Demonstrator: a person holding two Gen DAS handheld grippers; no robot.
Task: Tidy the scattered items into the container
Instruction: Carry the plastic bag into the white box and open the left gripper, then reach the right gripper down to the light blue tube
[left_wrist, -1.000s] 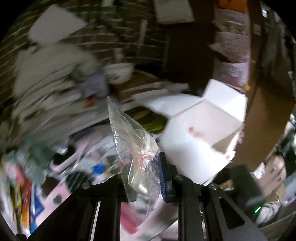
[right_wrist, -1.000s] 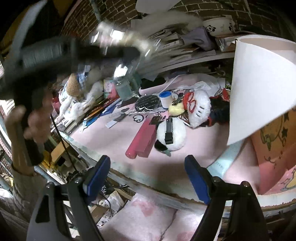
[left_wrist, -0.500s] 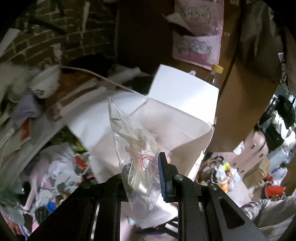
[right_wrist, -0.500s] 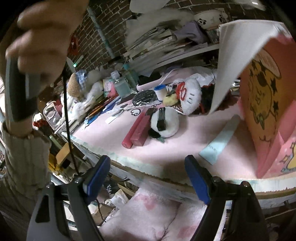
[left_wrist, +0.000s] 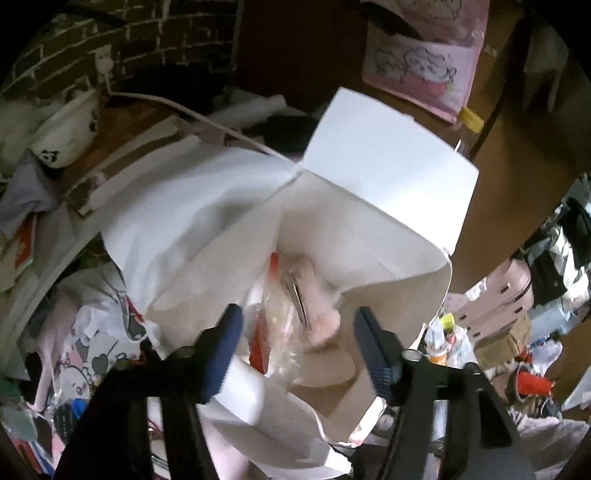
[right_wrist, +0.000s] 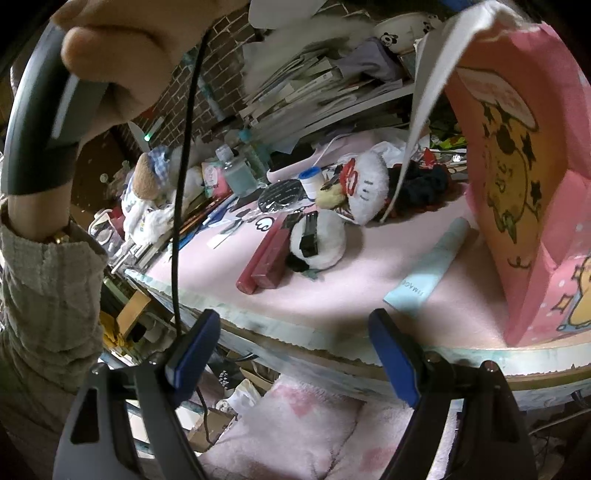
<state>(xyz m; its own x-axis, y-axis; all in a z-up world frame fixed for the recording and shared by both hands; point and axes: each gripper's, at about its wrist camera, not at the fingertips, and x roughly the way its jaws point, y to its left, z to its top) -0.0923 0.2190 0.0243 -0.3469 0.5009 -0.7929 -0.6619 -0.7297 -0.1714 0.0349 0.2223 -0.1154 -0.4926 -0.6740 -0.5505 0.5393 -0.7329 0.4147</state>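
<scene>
My left gripper hangs over the open white-lined box, and its jaws are opening. The clear plastic bag is blurred below and between the fingers, inside the box, and no pad presses on it. A pink fluffy item lies in the box too. My right gripper stands open and bare in front of the table edge. On the pink tabletop lie a panda plush, a red case and a pale blue flat pack. The same box, pink outside, stands at the right.
A white plush with a red bow, a blue-capped jar, bottles and pens crowd the back of the table. A person's hand grips the left tool's handle at upper left, its cable hanging down. Stacked papers and a panda bowl sit behind.
The left gripper swung from the cluttered table over to the box, then its jaws parted and the clear bag slipped down into the box. The right gripper stayed put.
</scene>
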